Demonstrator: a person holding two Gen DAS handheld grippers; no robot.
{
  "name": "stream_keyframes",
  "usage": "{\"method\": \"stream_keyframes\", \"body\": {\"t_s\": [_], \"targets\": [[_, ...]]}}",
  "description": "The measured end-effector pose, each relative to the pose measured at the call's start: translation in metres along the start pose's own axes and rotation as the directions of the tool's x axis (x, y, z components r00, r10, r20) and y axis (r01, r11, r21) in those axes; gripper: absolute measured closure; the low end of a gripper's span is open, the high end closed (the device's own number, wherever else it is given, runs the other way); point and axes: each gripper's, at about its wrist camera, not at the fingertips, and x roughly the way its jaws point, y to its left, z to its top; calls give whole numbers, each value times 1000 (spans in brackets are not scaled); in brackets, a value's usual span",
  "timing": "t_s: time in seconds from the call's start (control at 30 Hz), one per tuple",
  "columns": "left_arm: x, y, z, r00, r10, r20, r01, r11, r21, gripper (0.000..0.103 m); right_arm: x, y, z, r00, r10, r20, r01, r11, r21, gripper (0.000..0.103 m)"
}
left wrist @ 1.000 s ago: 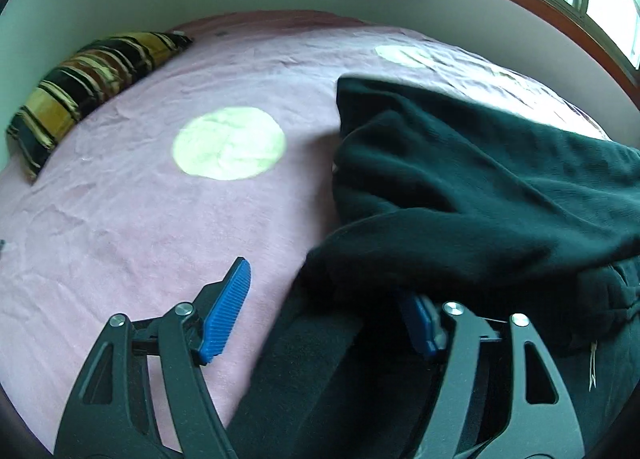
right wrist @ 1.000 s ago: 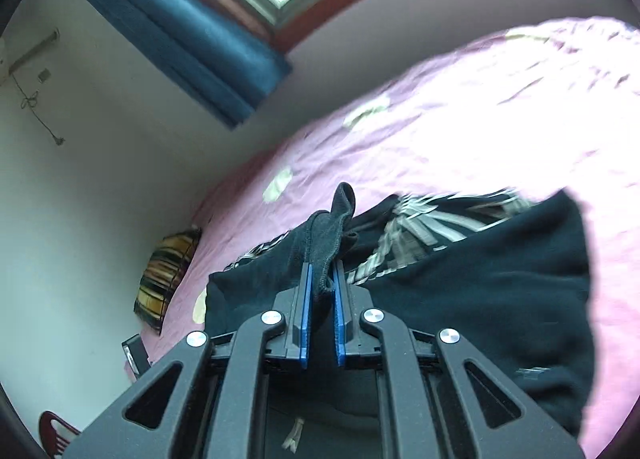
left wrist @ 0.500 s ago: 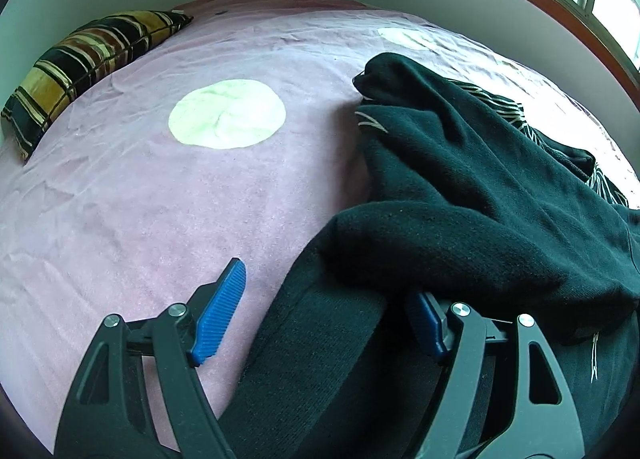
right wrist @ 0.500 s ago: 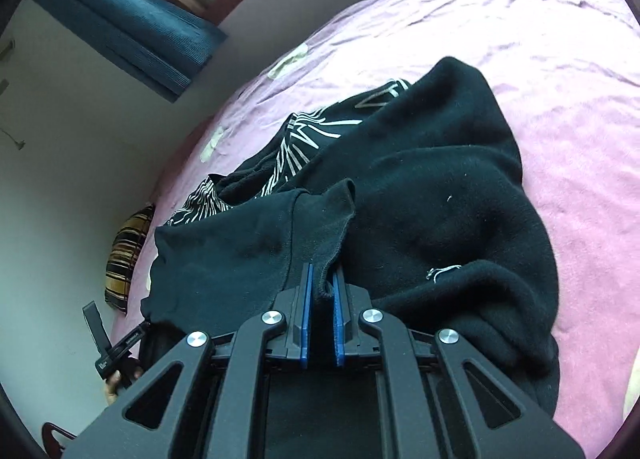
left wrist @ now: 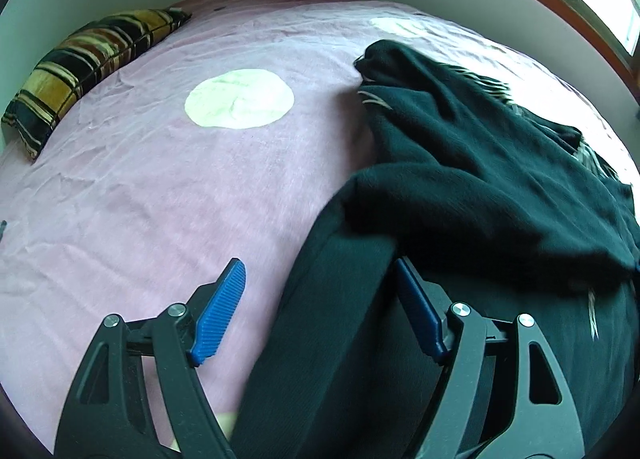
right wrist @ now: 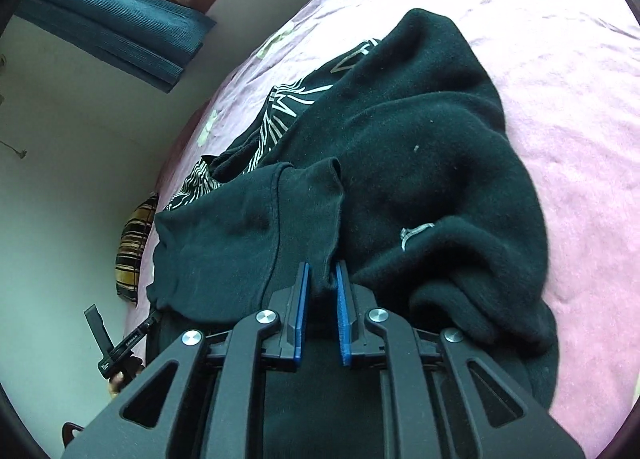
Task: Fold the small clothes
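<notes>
on pink bed [left wrist: 140, 199], striped pillow [left wrist: 88, 63] lay far left by wall. left gripper [left wrist: 320, 311] hovered with jaws spread wide, dark waistband strip between pads, untouched. black fleece garment [left wrist: 500, 195] lay heaped right of centre, patterned black-and-white cloth [right wrist: 276, 115] beneath. right gripper [right wrist: 322, 311] was opening, jaws narrow, folded garment edge between pads, whether pressed unclear.
</notes>
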Motion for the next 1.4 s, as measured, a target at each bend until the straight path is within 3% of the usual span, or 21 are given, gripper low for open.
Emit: {"method": "stream_keyframes", "body": {"t_s": [0.07,0.17,0.27,0.37,0.43,0.5,0.53,0.57,0.63,0.67,0.7,0.8,0.93,0.97,1.1,1.13,1.2,1.27,1.4], "targets": [[-18,-1,1,999,-2,46,0,999,39,27,-12,6,5,1000,-8,30,9,1000,-26,82],[-32,-1,19,994,-54,99,48,996,69,26,-23,15,21,997,-28,79,34,997,-72,54],[-21,-1,58,982,-152,110,141,985,101,23,-20,16,32,996,-33,84,40,996,-78,54],[19,2,101,953,-302,28,298,949,98,22,-15,8,38,995,-42,85,46,998,-50,54],[48,0,123,939,-342,-25,343,934,96,22,-15,0,37,995,-48,89,51,998,-27,54],[73,2,139,941,-333,-55,337,937,94,22,-15,-5,36,994,-56,91,57,998,-10,53],[90,3,148,930,-355,-91,363,928,86,22,-15,-8,35,994,-59,91,60,998,-5,53],[103,4,154,922,-371,-114,380,923,68,24,-16,-11,35,994,-64,92,64,998,2,53],[123,7,162,902,-404,-152,411,911,19,46,-17,-15,35,994,-59,96,58,998,14,53],[131,7,163,881,-439,-173,445,896,-9,64,-18,-17,35,994,-54,98,53,998,19,53],[136,4,166,877,-446,-178,450,893,-23,66,-18,-18,36,993,-54,102,52,998,23,53],[135,-12,173,904,-394,-169,407,912,50,78,-19,-19,38,991,-61,119,59,998,19,53],[142,-23,177,935,-307,-177,330,936,120,80,-17,-22,40,990,-61,129,58,998,25,53],[146,-19,178,933,-313,-179,337,933,124,80,-16,-24,39,990,-58,126,55,998,29,53],[149,0,186,893,-407,-192,421,906,35,77,-23,-25,36,990,-63,128,59,997,41,53],[146,4,188,891,-414,-186,425,905,27,76,-26,-25,35,990,-69,126,64,997,41,53],[137,10,189,898,-408,-163,417,908,26,65,-35,-24,31,989,-85,124,81,996,36,53],[120,24,189,926,-362,-107,367,930,32,56,-46,-25,23,986,-99,132,96,995,34,49],[96,57,171,924,-365,-114,365,931,-21,48,-66,-30,1,987,-118,113,114,993,39,43]]}}
